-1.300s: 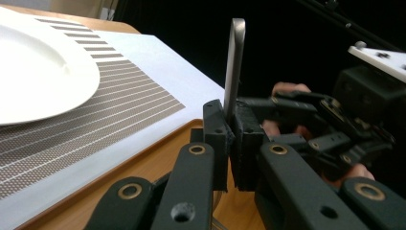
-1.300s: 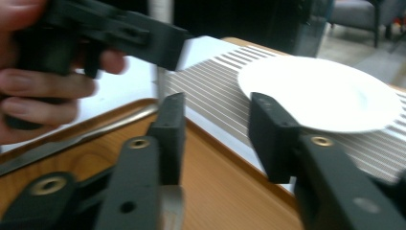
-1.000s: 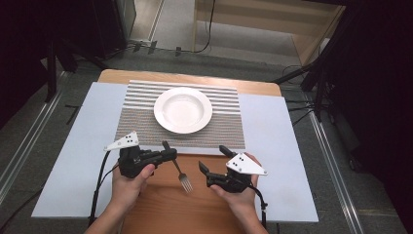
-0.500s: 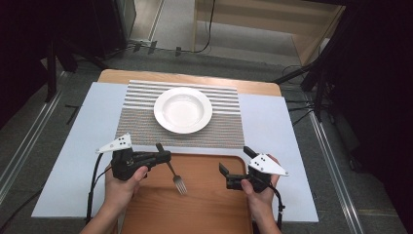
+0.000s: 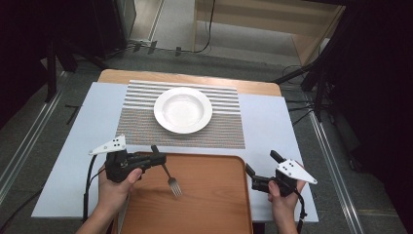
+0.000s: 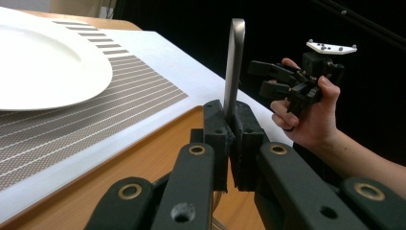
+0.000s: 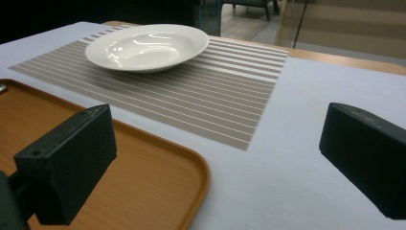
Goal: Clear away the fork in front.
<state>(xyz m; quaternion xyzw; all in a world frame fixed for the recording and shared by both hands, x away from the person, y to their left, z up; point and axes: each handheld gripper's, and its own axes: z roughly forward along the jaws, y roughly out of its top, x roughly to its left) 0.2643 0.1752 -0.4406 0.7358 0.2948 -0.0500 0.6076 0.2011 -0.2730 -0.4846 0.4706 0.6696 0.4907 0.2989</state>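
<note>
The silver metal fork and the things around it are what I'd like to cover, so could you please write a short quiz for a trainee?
1. True or false: the left gripper is shut on the silver metal fork.
2. Multiple choice: the round white plate rests on A) the orange wooden tray, B) the grey striped placemat, C) the bare white table cover.
3. Fill in: the right gripper has its jaws ____ and holds nothing.

Key
1. True. In the left gripper view its jaws clamp the fork's handle.
2. B, the grey striped placemat; the orange wooden tray lies nearer the person.
3. Open.
</note>
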